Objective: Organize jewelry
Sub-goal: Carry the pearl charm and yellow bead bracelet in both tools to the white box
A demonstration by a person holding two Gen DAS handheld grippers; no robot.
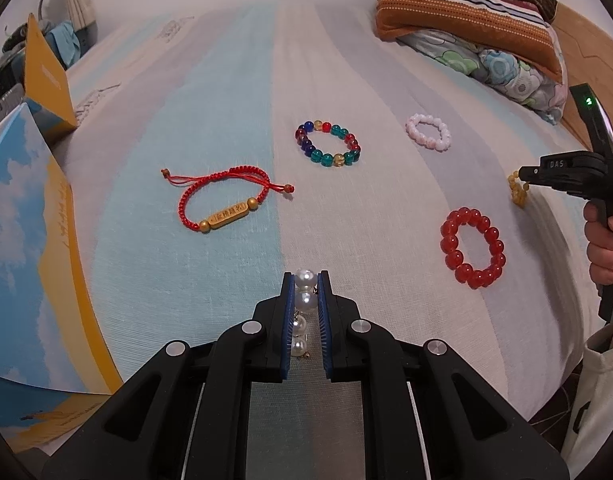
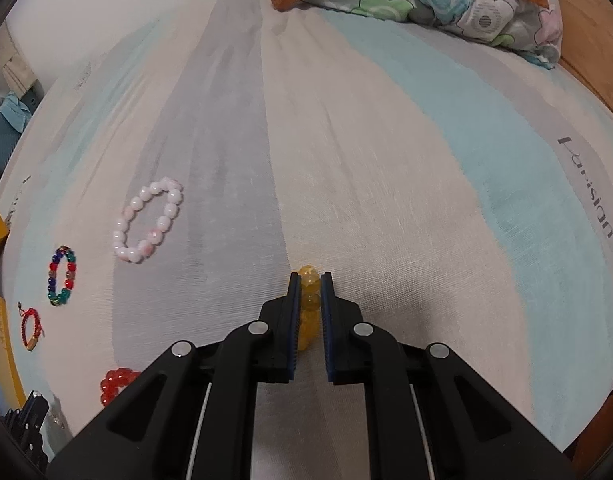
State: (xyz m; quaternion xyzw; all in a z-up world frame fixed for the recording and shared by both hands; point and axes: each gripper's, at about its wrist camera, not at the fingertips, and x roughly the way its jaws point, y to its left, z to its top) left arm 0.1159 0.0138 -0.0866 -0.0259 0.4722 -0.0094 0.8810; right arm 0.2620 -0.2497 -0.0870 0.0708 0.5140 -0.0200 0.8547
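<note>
A bed [image 1: 234, 92] carries everything here, its sheet striped lengthwise in pale blue, grey and cream, with grey lettering printed near the right edge. At the far right end lie a striped orange pillow [image 1: 462, 12] and a floral quilt [image 1: 502, 68] beside a wooden bed frame. Blue-and-yellow boxes [image 1: 30, 216] stand along the left edge. The left hand-held gripper [image 1: 306, 280] is closed narrowly on a pearl bracelet [image 1: 305, 300] at the near middle of the sheet. The right hand-held gripper [image 2: 309, 280], gripped by a hand [image 1: 604, 250] at the right, is clamped on a yellow bead bracelet [image 2: 309, 308]. Loose on the sheet lie a red cord bracelet [image 1: 222, 204] to the left, a multicoloured bead bracelet [image 1: 328, 144] in the middle, a pink-white bead bracelet [image 1: 428, 132] farther right and a red bead bracelet [image 1: 472, 246] nearer right.
</note>
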